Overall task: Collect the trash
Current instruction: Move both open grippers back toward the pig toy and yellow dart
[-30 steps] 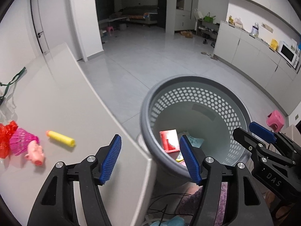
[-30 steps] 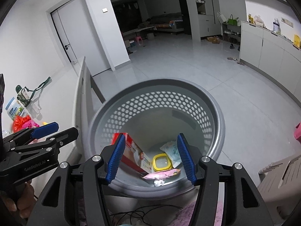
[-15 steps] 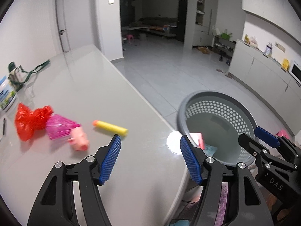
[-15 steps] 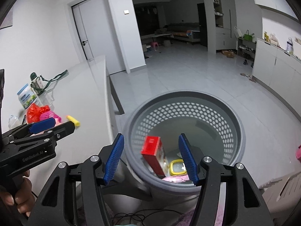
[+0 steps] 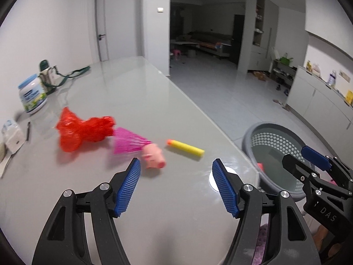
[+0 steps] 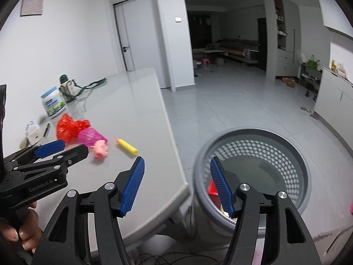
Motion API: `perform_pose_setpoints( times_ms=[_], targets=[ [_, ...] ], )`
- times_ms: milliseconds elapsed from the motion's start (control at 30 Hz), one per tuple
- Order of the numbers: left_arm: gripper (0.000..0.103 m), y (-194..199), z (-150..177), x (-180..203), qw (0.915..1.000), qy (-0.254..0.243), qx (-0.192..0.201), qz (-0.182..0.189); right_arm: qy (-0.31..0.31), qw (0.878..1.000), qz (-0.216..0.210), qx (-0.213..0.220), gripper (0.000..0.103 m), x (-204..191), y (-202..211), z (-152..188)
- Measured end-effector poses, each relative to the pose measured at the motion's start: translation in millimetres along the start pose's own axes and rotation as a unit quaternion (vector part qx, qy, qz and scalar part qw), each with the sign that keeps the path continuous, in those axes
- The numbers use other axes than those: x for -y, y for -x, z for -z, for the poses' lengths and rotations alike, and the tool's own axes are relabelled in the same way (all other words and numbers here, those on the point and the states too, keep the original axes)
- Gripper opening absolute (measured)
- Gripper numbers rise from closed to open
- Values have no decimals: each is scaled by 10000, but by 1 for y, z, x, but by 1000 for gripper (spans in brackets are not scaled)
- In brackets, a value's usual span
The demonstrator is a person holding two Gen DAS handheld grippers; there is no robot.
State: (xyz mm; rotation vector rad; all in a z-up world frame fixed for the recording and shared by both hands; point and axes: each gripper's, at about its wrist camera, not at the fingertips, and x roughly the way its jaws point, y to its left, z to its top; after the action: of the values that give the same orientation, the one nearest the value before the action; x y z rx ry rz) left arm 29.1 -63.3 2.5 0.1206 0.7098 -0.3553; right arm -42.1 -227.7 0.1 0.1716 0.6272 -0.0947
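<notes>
Reaching with the empty, spread-jawed left gripper (image 5: 176,185) for the yellow dart (image 5: 185,150) on the desk (image 5: 136,101), straddle it crosswise; right gripper (image 6: 176,185) gapes empty above the basket (image 6: 304,176).

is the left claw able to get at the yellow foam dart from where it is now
Probably yes: the left claw is open, and the yellow foam dart lies loose on the table just ahead, nothing between. The pig toy sits close beside it.
</notes>
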Motion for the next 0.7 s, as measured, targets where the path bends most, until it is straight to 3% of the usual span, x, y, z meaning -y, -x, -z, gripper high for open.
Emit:
perform_pose_setpoints(
  times_ms=[367, 700],
  targets=[
    [67, 14, 9, -57, 9972, 454, 36, -593, 376, 9979, -532, -20, 60, -45, -18, -11],
    [67, 7, 2, -85, 9932, 652, 6, -968, 631, 9952, -679, -316, 60, -50, -59, -21]
  ],
)
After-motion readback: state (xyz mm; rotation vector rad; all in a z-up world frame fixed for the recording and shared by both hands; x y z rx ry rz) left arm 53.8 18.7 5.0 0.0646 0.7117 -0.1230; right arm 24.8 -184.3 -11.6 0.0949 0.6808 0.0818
